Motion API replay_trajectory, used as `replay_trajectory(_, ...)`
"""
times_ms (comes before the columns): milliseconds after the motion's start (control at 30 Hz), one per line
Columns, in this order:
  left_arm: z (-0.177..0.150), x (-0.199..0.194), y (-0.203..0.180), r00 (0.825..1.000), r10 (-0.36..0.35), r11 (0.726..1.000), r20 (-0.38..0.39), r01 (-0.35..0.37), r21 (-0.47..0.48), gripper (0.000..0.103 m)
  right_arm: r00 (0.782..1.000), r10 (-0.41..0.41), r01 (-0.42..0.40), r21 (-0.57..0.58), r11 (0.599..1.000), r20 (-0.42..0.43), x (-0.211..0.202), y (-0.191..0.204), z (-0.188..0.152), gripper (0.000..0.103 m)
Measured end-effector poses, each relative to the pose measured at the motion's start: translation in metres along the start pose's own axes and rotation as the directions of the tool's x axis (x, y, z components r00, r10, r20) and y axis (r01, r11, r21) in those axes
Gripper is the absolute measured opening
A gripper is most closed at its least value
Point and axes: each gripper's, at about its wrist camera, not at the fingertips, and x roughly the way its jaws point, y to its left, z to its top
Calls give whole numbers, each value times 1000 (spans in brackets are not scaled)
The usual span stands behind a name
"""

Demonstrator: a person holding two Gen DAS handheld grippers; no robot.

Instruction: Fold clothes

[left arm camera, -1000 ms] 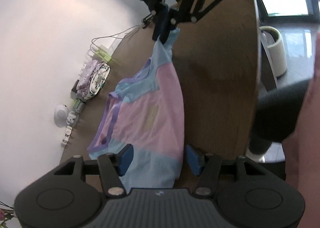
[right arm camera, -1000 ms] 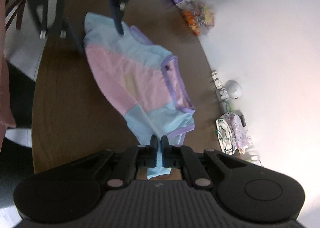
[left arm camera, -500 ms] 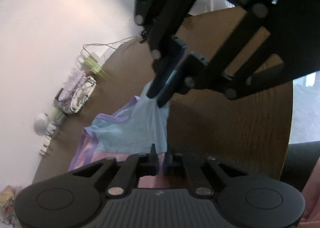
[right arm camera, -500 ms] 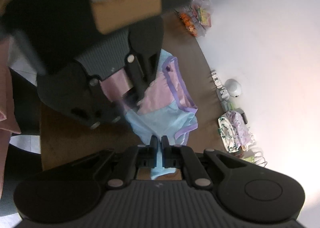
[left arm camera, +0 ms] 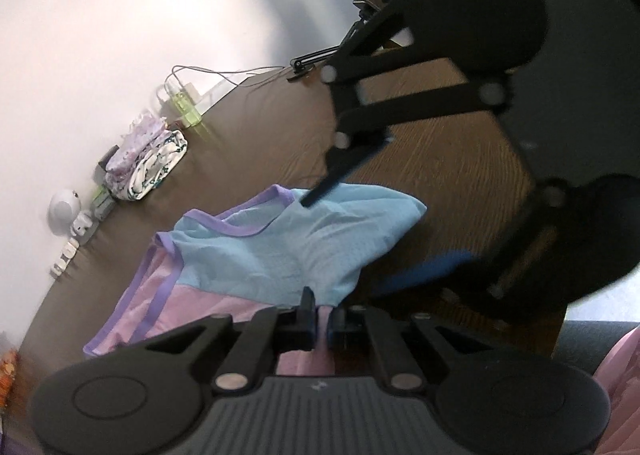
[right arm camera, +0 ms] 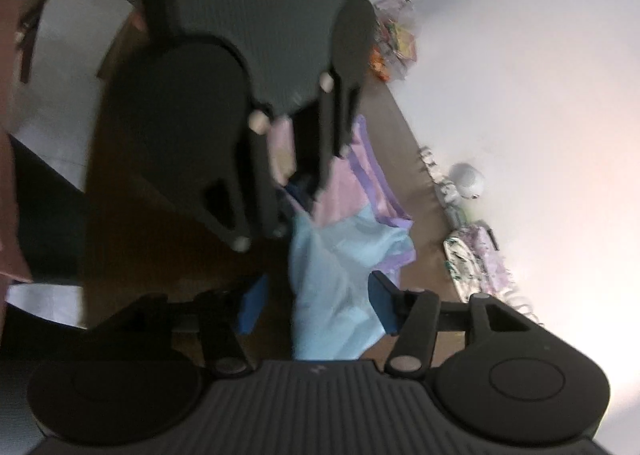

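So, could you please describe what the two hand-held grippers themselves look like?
Both match. The left hand-held gripper has a black ribbed body, round discs either side, black linkage arms with silver pivot screws, and blue finger pads. The right hand-held gripper shows the same build, its blue pads clearly visible.

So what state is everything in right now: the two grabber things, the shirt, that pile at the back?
Left hand-held gripper: shut on the shirt's edge.
Right hand-held gripper: open, fingers either side of the blue cloth, not gripping.
Shirt: blue part doubled over the pink, lying rumpled on the table.
Patterned clothes: folded, stacked by the wall.
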Motion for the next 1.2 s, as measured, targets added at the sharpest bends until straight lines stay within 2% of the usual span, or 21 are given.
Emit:
replay_trajectory(33,-2,-1,0,1000,1,1000,1,-1,-6,4,1000,9,-9,7,1000,-15,3,-3,-2,41)
replay_trajectory(100,-6,-4,0,1000,24,1000,4,-24,-10,9,998,27,-26,19,999,-55,9,-7,-7,7)
replay_trajectory(133,-8,-5,0,999,37,999,5,-37,-11,10,997,31,-30,19,999,-75,12,-8,-10,4)
replay_trajectory(200,-15,-10,-4,996,91,996,5,-91,16,18,996,14,-13,9,1000,-91,13,-7,-14,3)
replay_trajectory(467,-59,-34,1,967,250,966,-58,-245,79,18,996,-4,8,50,999,-89,4,-7,-19,3)
replay_trajectory(700,-102,-61,11,940,324,941,-103,-309,139,19,995,-8,13,45,999,-96,-6,3,-19,3)
replay_trajectory(833,-120,-68,19,933,342,931,-113,-320,177,19,994,-4,10,51,999,-105,-11,8,-15,3)
replay_trajectory(967,-127,-70,21,937,337,920,-97,-306,243,18,994,-12,16,42,999,-109,-12,12,-12,3)
replay_trajectory(1033,-130,-69,20,940,330,911,-90,-292,292,14,994,-25,30,44,999,-110,-11,11,-10,3)
replay_trajectory(1100,-131,-67,18,945,314,908,-96,-269,323,4,993,-33,39,56,998,-114,-12,9,-8,3)
replay_trajectory(1200,-130,-67,20,954,285,914,-94,-241,325,4,992,-33,38,39,998,-121,-14,10,-5,3)
